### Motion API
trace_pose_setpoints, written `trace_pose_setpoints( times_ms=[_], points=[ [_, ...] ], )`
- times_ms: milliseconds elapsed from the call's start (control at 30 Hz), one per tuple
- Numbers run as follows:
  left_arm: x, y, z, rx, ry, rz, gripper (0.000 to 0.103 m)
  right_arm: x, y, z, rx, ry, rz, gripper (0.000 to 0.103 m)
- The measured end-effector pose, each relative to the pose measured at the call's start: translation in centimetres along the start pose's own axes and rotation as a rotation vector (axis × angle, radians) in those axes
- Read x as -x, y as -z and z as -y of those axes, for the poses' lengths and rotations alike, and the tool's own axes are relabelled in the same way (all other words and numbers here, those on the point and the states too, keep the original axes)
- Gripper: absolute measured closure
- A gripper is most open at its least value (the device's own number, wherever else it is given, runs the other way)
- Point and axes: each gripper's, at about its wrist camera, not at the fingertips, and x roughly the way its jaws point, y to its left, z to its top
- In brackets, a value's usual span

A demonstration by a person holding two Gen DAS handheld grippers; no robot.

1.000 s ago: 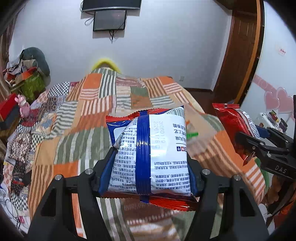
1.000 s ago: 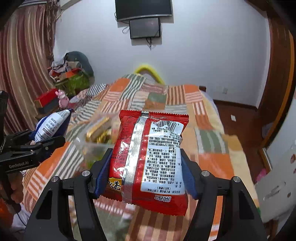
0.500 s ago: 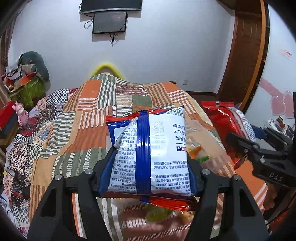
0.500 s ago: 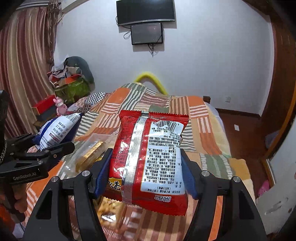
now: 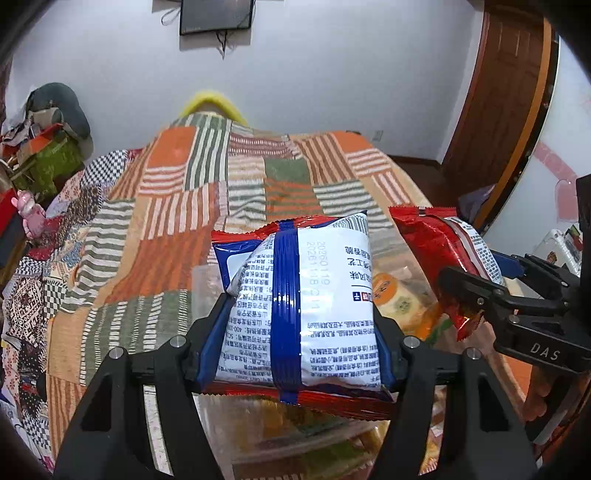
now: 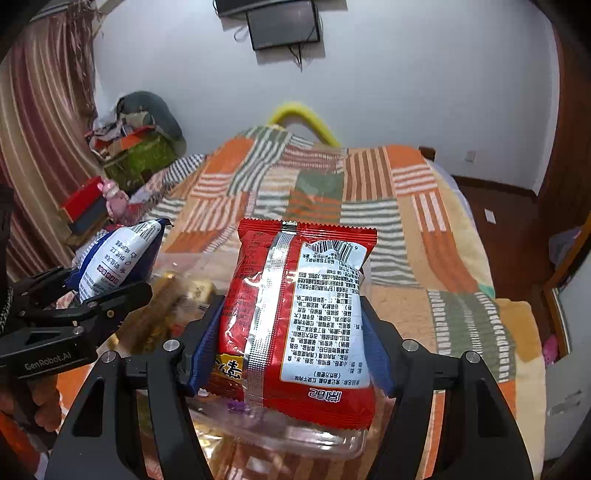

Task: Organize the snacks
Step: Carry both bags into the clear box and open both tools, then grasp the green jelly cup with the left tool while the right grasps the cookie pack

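My left gripper (image 5: 299, 332) is shut on a white and blue snack packet (image 5: 306, 295), held above a clear plastic box (image 5: 295, 439) of mixed snacks on the bed. My right gripper (image 6: 291, 332) is shut on a red snack packet (image 6: 299, 317), held over the same clear box (image 6: 295, 439). The red packet (image 5: 443, 251) and right gripper (image 5: 491, 295) show at the right of the left wrist view. The blue packet (image 6: 118, 258) and left gripper (image 6: 92, 302) show at the left of the right wrist view.
A patchwork quilt (image 5: 207, 192) covers the bed. A cluttered pile with a green box (image 6: 140, 155) and a red box (image 6: 81, 199) stands at the left. A wooden door (image 5: 506, 110) is on the right, a screen (image 6: 284, 22) hangs on the far wall.
Both grippers have moved forward and down over the clear snack box, each still holding its packet. The box now lies under both packets.
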Motion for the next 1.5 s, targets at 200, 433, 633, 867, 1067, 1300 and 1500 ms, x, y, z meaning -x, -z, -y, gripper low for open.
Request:
trace_pose_setpoints(
  times_ms=[200, 433, 633, 867, 1067, 1300, 1500],
  points=[
    [-1.9, 0.2, 0.2, -0.016, -0.012, -0.034, 0.037, -1.2, 0.2, 0.5, -0.007, -0.037, -0.050, 0.039],
    [-2.7, 0.2, 0.5, -0.022, -0.022, -0.050, 0.037, -2.0, -0.1, 0.3, 0.010, -0.043, -0.079, 0.039],
    [-2.2, 0.0, 0.6, -0.019, -0.015, -0.056, 0.035, -2.1, -0.5, 0.6, 0.002, -0.011, -0.081, 0.036],
    [1.6, -0.4, 1.4, -0.036, -0.005, 0.026, 0.035, 0.3, -0.5, -0.5, 0.065, 0.019, -0.038, 0.030],
    [5.3, 0.3, 1.6, -0.053, 0.008, 0.071, 0.032, 3.7, 0.1, -1.6, 0.113, 0.010, 0.023, 0.030],
    [7.8, 3.4, 0.9, -0.055, 0.000, 0.061, 0.031, 6.0, 1.7, -2.3, 0.115, -0.038, 0.046, 0.029],
    [7.9, 7.1, -0.2, -0.036, 0.001, 0.002, 0.030, 5.9, 4.0, -3.1, 0.102, -0.059, 0.009, 0.029]
  ],
)
